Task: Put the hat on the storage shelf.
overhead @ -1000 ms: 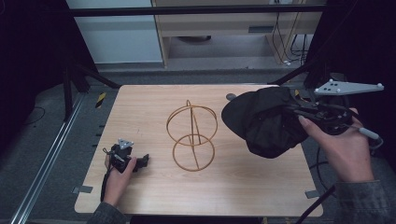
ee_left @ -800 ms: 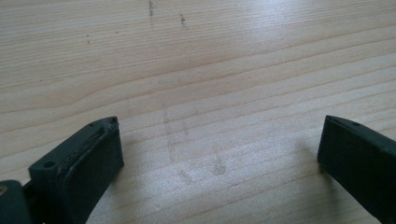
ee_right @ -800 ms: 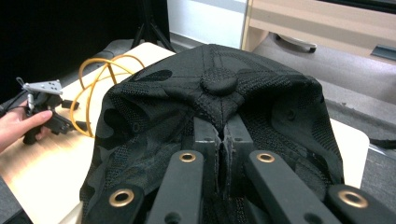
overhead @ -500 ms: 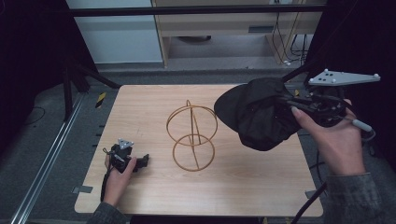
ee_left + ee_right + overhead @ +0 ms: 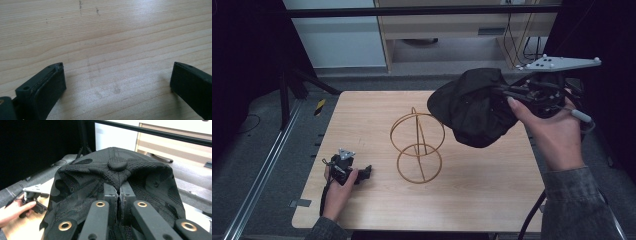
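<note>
A black cap hangs in the air over the right half of the table, and my right gripper is shut on its fabric. In the right gripper view the two jaws meet on a fold of the cap just below its top button. A gold wire stand made of two rings stands upright at the table's middle, just left of the cap. My left gripper rests on the table near the front left, held by a hand. Its jaws stand wide apart over bare wood with nothing between them.
The wooden table has bare room at the front and right. A metal rail runs along the floor at the left. Shelving and cables stand behind the table. A black crossbar spans the back.
My right gripper has carried the cap up and to the left, closer to the wire stand. The left gripper has stayed where it was.
</note>
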{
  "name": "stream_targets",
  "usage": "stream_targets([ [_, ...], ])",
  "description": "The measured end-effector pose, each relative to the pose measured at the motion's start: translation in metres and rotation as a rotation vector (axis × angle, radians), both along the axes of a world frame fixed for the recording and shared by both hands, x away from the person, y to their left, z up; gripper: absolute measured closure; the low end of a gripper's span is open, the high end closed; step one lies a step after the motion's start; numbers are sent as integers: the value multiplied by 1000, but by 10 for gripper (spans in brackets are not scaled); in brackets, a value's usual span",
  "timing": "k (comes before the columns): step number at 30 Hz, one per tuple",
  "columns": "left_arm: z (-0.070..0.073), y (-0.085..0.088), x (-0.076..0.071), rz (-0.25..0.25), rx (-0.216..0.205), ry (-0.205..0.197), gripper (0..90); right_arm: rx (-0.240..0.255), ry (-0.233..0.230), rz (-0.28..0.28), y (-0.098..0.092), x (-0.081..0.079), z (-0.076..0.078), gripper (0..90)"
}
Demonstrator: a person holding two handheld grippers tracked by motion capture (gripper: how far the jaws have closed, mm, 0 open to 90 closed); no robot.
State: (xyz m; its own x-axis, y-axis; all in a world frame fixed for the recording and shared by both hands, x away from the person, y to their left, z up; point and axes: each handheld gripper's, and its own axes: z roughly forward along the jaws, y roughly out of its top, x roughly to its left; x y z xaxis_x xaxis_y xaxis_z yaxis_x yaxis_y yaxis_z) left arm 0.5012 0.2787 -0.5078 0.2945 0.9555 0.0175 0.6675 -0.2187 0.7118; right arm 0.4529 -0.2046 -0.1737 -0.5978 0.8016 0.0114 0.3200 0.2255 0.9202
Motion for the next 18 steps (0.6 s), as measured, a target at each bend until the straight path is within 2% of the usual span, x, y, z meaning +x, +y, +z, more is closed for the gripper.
stream_targets([
  [6,0,0,0,0,0,0,0,4,-4,30,21,10,5,869],
  [14,0,0,0,-2,1,0,0,2,8,84,54,22,4,869],
  [18,0,0,0,0,-1,-1,0,5,17,98,63,26,3,869],
])
